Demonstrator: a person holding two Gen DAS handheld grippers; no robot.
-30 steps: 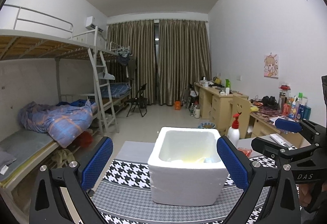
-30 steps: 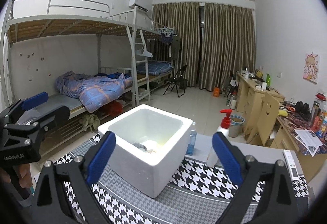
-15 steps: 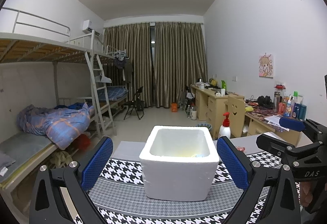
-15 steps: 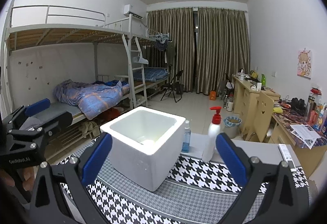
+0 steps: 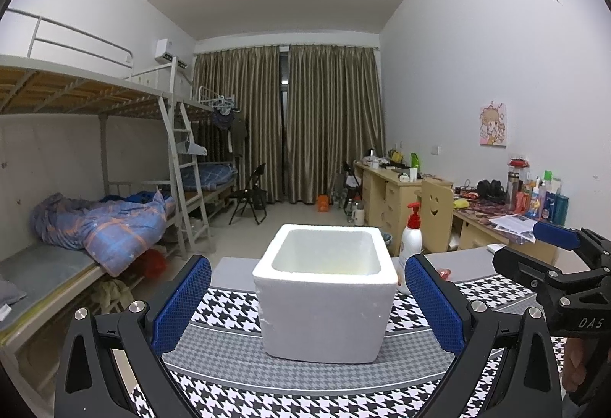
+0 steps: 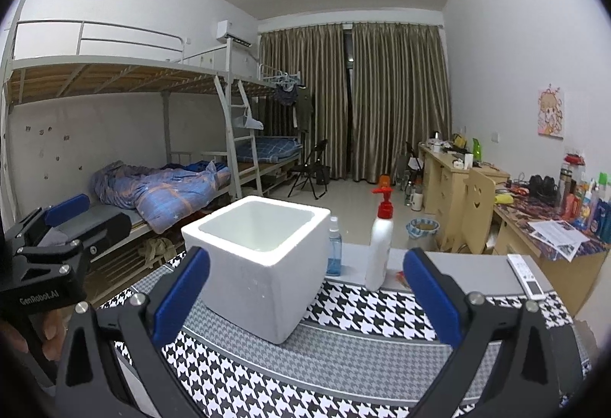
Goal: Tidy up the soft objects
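A white foam box [image 5: 324, 288] [image 6: 259, 261] stands open-topped on a houndstooth cloth [image 5: 313, 391] [image 6: 366, 311] over the table. From this low angle its inside is hidden, so no soft objects show. My left gripper [image 5: 307, 299] is open, its blue pads level with the box's sides and a little in front of it, holding nothing. My right gripper [image 6: 305, 296] is also open and empty, to the right of the left one, with the box's corner between its fingers. Each gripper appears at the edge of the other's view.
A white pump bottle with a red top [image 6: 380, 250] [image 5: 410, 246] and a small blue spray bottle [image 6: 333, 250] stand behind the box. A remote [image 6: 525, 275] lies at the table's right. Bunk beds [image 5: 95, 219] stand left, desks [image 5: 496, 223] right.
Both cameras have dropped lower and pulled back from the box, so its inside no longer shows. Both grippers stay open.
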